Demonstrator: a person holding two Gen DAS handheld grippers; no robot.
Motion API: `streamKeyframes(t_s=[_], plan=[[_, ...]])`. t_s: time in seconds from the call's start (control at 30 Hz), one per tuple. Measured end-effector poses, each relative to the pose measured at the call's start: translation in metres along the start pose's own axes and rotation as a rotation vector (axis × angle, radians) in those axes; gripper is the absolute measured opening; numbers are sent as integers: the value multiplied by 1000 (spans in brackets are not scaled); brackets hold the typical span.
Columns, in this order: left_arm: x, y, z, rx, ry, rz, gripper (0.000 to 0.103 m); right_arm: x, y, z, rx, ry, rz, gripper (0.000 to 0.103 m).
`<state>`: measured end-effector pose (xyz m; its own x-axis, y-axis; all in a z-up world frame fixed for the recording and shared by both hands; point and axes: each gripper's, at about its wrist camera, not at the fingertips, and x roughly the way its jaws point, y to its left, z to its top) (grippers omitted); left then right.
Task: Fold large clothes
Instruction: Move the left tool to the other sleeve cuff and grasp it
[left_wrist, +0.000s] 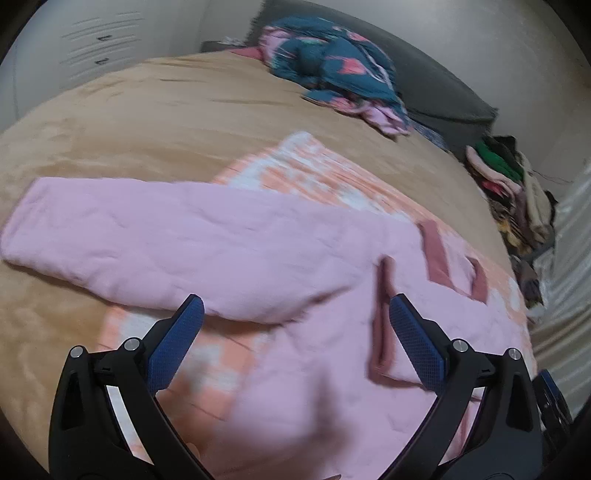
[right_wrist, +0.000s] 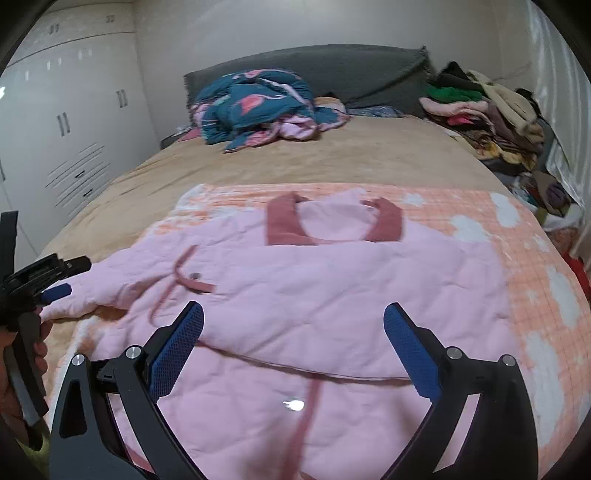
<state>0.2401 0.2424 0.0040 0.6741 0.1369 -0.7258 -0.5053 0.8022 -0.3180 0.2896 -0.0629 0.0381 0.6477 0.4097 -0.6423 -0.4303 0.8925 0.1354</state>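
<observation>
Left claw (left_wrist: 296, 306), left wrist view: jaws spread wide, nothing between the blue pads, nothing touched. It hangs above the pale pink quilted jacket with dusty-rose collar and trim (left_wrist: 303, 332), which lies on a peach-and-white checked blanket (left_wrist: 317, 166) over the tan bed cover (left_wrist: 147, 110). One pink sleeve (left_wrist: 147, 240) lies folded across, pointing left. A teal-and-pink patterned quilt (left_wrist: 332, 66) is bunched near the grey headboard (left_wrist: 436, 92); a heap of mixed clothes (left_wrist: 517, 192) sits at the far right edge.

Right claw (right_wrist: 293, 308), right wrist view: also spread wide and empty, clear of the fabric. Jacket (right_wrist: 332, 295) lies flat, collar (right_wrist: 332, 225) away from the camera, a snap and rose tie on its front. The left claw (right_wrist: 55, 291) shows at the left edge, just beside the sleeve end.

Judgement: a fold appears laid, next fold pending. Do it well by pinching both layers at matching hem corners, lifting evenly, and laying the edge square to the collar line.
</observation>
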Motion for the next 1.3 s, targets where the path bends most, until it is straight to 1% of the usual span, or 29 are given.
streamKeyframes(t_s=[0.17,0.33,0.47,0.73,0.83,1.07,1.2,1.3], plan=[[-8,32,10,-36,-27,88,94,9,43,9,-57,2,57,98],[-14,73,18,-124,-40,136,94,21,88,19,-114,4,116,98],[-14,99,21,-208,-36,155,94,30,120,25,-148,11,159,98],[-17,149,23,-336,-43,230,94,48,181,26,-224,35,238,98],[-16,166,22,-379,-35,252,94,57,200,24,-249,52,257,98],[-6,201,16,-471,-3,289,94,81,232,19,-289,100,277,98],[12,219,8,-522,64,282,94,91,240,11,-295,120,283,98],[24,230,4,-561,90,278,94,101,240,6,-289,139,275,98]])
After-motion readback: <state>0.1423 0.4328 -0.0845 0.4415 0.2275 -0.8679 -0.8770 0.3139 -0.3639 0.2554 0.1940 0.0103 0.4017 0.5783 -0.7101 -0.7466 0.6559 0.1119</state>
